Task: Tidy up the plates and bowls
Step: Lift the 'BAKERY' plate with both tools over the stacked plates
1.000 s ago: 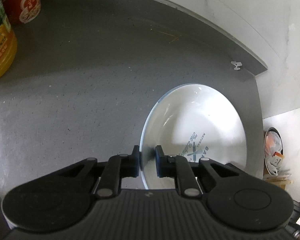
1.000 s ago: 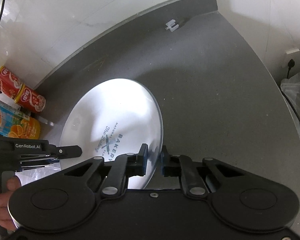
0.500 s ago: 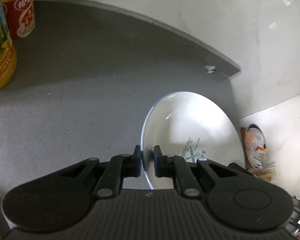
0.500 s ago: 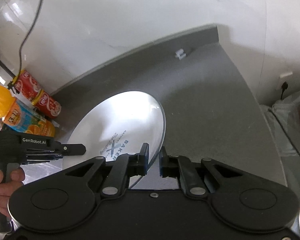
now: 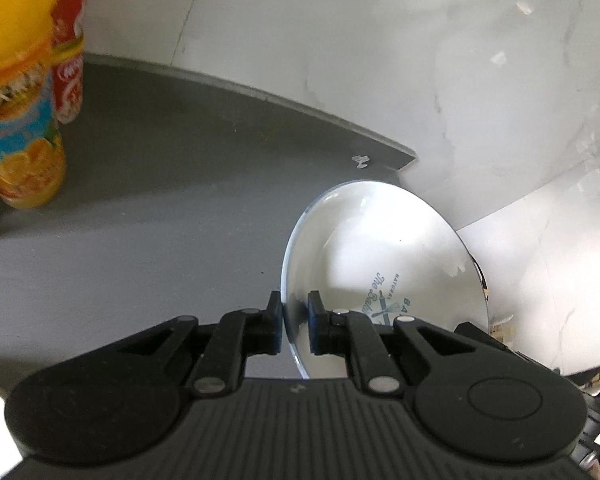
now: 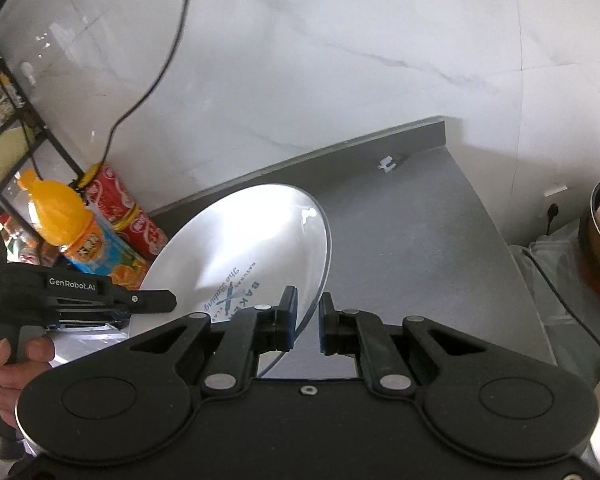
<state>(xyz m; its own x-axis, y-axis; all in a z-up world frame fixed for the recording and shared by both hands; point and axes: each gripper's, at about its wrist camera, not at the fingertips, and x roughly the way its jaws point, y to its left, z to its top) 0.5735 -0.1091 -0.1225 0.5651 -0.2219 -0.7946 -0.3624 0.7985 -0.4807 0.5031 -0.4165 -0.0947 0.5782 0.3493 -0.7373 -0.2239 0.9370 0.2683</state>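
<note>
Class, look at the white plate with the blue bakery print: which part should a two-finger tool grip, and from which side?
Grip the thin rim of the white plate, coming in edge-on so one finger lies on each face. The shallow, wide dish offers nothing else narrow enough. The left gripper does this at the near edge; the right gripper straddles the opposite edge, so the plate is supported on both sides.
</note>
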